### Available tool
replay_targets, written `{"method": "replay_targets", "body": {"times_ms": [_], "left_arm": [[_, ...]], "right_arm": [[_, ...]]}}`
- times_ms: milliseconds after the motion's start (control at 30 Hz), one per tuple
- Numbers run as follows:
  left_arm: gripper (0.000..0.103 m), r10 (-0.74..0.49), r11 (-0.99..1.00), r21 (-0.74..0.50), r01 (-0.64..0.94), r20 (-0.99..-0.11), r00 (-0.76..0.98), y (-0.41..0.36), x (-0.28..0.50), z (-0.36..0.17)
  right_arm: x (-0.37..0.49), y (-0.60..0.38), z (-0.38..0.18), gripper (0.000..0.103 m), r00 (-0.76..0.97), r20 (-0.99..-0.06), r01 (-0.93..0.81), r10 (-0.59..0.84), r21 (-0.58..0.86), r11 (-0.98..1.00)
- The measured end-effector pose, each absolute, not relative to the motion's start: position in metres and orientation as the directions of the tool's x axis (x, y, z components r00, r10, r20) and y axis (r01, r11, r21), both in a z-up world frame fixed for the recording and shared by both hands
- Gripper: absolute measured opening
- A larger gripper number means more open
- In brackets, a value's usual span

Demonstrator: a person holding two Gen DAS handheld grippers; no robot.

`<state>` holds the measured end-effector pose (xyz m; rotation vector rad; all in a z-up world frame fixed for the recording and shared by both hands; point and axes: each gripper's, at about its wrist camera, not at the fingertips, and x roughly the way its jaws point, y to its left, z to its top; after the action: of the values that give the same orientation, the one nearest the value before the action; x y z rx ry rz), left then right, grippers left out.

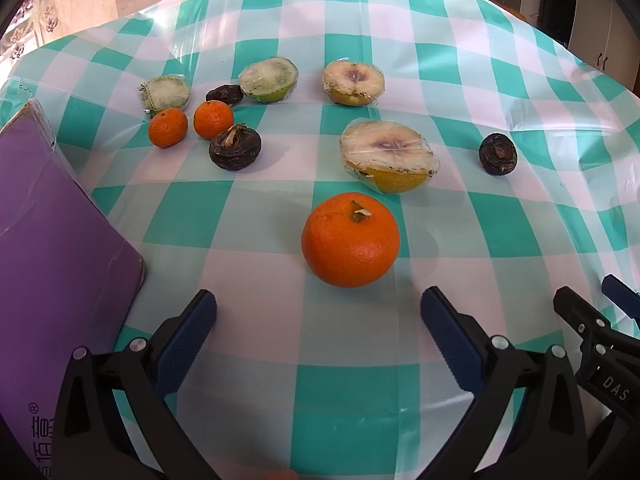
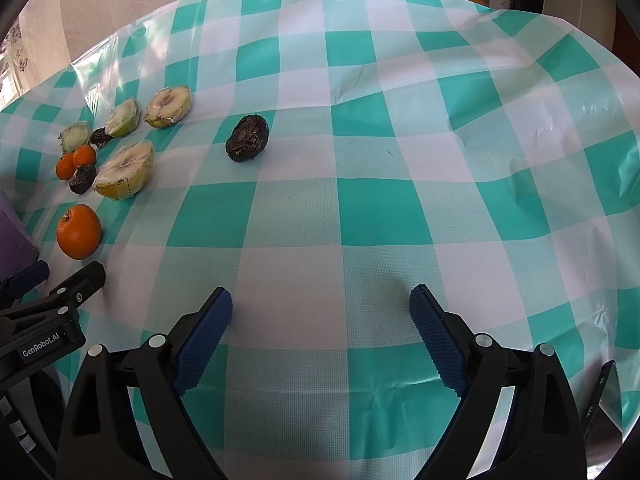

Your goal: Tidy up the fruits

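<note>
The surface (image 1: 460, 72) is covered by a glossy teal-and-white checked cloth (image 2: 380, 208), creased toward the right of the right wrist view. A large orange (image 1: 351, 240) sits stem up at the centre of the left wrist view. Just above and right of it lies a plastic-wrapped pear half (image 1: 389, 157), cut face up, with a second wrapped pear half (image 1: 353, 82) further up. Two wrapped green fruit halves (image 1: 269, 79) (image 1: 166, 92) lie at upper left, a dark water chestnut (image 1: 225, 95) between them. Two small mandarins (image 1: 167, 127) (image 1: 213, 119) sit side by side below, another water chestnut (image 1: 235, 148) just right of them. A third water chestnut (image 1: 498, 154) lies well apart at right. A purple box (image 1: 52, 256) rests at the left edge.
</note>
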<state>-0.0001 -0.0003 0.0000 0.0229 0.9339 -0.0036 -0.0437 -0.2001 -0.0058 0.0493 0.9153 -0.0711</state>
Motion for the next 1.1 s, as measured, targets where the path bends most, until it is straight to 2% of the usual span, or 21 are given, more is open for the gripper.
{"method": "replay_targets", "body": {"times_ms": [1100], "left_arm": [[0.102,0.0,1.0,0.01,0.013,-0.804,0.594,0.0,-0.0001,0.0001]], "right_arm": [[-0.0437,-0.1996,-0.0057,0.088,0.605,-0.794,0.083,-0.048,0.003,0.997]]}}
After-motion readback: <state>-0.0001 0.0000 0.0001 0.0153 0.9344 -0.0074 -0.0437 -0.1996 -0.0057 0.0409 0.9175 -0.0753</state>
